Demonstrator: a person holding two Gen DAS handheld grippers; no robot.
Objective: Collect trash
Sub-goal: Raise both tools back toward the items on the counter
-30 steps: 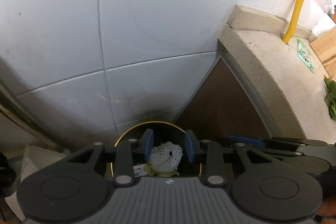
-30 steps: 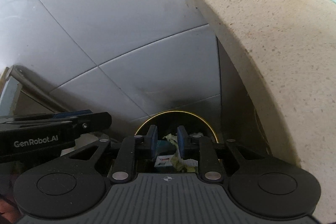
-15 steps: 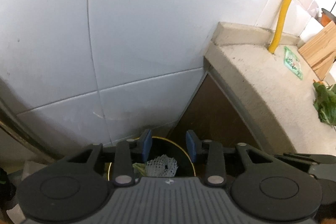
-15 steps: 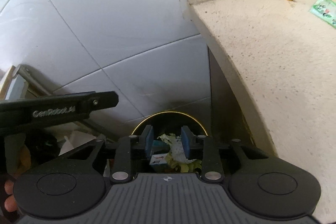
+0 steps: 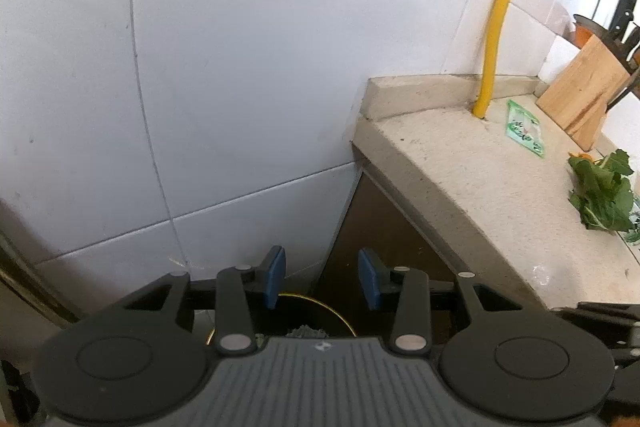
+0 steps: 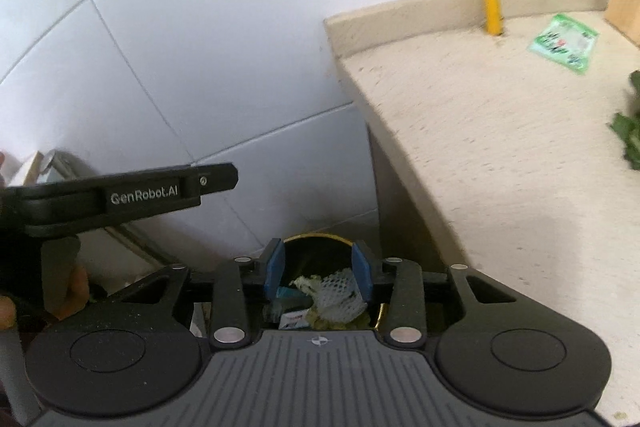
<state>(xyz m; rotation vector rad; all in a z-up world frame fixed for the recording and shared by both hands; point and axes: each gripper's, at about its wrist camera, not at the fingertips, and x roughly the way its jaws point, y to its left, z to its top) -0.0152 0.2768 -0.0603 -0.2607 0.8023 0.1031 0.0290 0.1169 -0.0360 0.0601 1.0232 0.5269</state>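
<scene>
At the bottom centre of both views, the left gripper stands open and empty, while the right gripper is opening, empty. Below them, a gold-rimmed bin holds white foam netting and scraps, beside the stone counter at right.

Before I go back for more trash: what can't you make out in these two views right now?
- Trash bin: lower part hidden by right gripper; left view shows only a rim sliver.
- Green packet: print blurred, too small.
- Leafy greens: cut off at the right-view edge.
- Knife block: cropped.
</scene>
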